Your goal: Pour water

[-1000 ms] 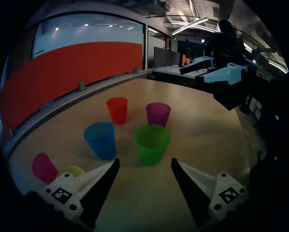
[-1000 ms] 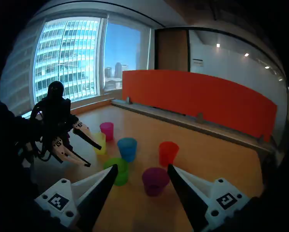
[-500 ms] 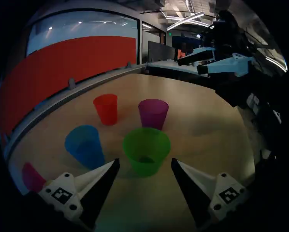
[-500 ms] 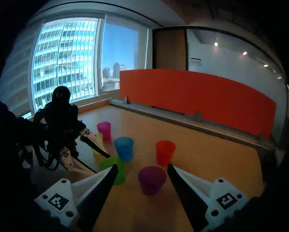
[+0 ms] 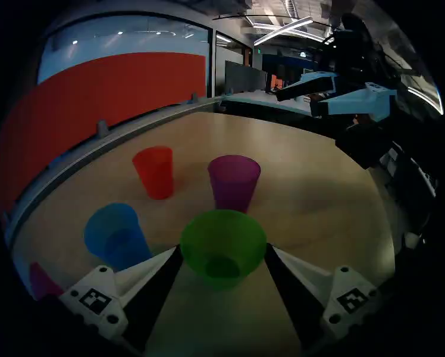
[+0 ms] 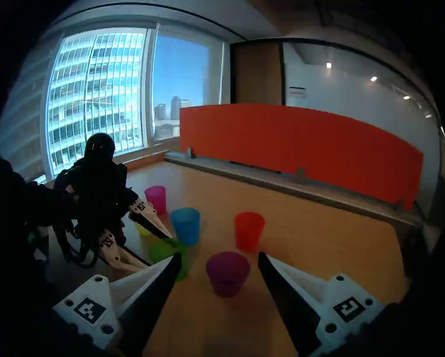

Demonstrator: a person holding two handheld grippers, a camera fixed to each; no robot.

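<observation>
Orange partition (image 6: 306, 143) behind wooden table (image 6: 341, 238); window (image 6: 97, 101) beside partition.

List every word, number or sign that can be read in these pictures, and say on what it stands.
No text can be read.
Wall sign: too small to read.
Markers on the left tool and the right tool: black-and-white patterns, no letters.
Cups: no print visible.

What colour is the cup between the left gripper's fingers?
Green. The cup shows best in the left gripper view.
</observation>
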